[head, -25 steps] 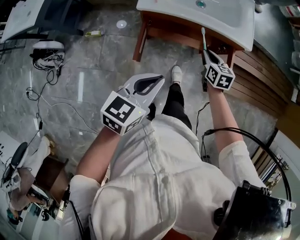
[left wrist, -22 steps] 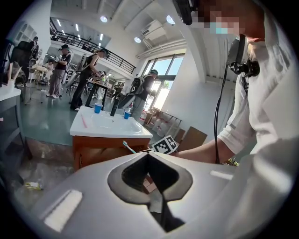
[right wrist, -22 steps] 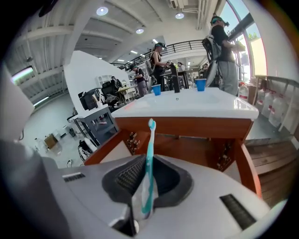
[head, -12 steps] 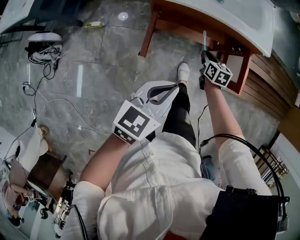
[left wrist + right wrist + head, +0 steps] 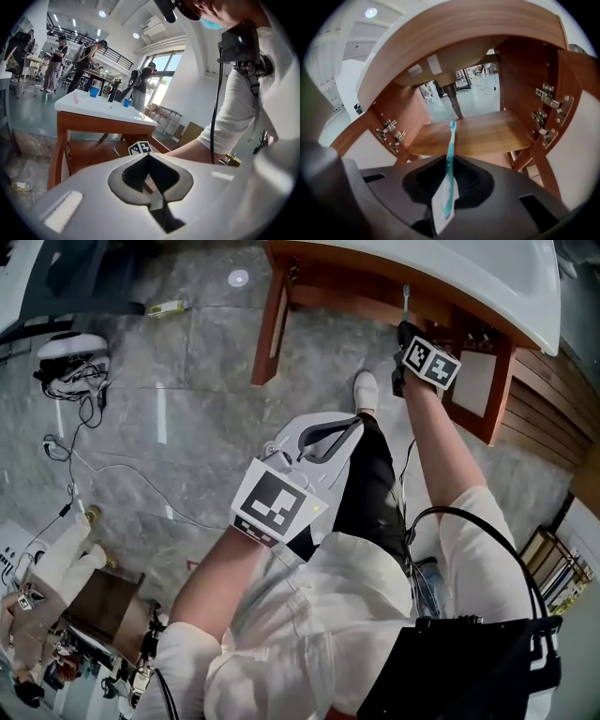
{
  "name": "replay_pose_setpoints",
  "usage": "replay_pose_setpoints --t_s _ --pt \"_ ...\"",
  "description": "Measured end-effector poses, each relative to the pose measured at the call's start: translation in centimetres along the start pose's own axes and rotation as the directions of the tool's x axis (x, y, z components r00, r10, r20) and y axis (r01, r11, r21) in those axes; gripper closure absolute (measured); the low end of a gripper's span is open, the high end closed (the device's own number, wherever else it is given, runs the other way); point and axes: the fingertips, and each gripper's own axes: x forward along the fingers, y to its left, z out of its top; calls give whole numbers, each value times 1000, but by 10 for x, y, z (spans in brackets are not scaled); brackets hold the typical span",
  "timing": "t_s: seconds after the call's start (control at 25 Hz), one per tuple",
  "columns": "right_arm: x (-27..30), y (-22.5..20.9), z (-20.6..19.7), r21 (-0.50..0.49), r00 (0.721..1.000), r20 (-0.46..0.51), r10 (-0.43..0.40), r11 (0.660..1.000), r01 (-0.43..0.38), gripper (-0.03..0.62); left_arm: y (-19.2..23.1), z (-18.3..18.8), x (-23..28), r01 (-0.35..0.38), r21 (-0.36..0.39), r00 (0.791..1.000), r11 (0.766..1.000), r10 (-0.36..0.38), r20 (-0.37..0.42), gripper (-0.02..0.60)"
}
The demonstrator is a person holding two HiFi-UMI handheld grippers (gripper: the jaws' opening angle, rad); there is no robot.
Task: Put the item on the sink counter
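Here the right arm stretches forward and low; the right gripper [image 5: 404, 331] is clamped on a teal toothbrush [image 5: 450, 157], bristles up, before the open wooden cabinet [image 5: 478, 133] beneath the white sink counter [image 5: 469, 263]; the left gripper [image 5: 330, 430], jaws together and empty, hangs over the grey stone floor [image 5: 187, 381]; blue cups [image 5: 94, 92] stand on the counter.

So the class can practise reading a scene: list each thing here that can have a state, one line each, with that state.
Left hand-held gripper, shut, nothing between its jaws.
Right hand-held gripper, shut on the toothbrush.
Toothbrush, gripped at its handle end, brush head out ahead of the jaws, not yet on the sink counter.
Cabinet door, swung open.
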Motion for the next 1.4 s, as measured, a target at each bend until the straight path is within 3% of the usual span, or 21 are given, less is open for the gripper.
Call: replay_pose_setpoints --t_s 0.28,0.44,0.68,1.24,1.4 --pt "57 -49 12 61 999 18 -48 997 47 548 15 -1 50 32 13 999 999 -32 -6 575" --pt "86 -65 20 40 998 21 -54 998 53 546 29 -7 74 41 72 998 997 -38 -43 577" --pt "110 -85 23 5 997 22 -75 997 75 546 32 -13 98 46 -7 999 999 -47 -20 577" --pt "121 -102 23 0 991 27 -130 991 130 545 30 -21 107 64 -15 997 998 -65 -39 577" --pt "120 -101 27 -1 991 38 -130 991 131 491 26 -21 108 73 -2 997 997 -73 -39 577"
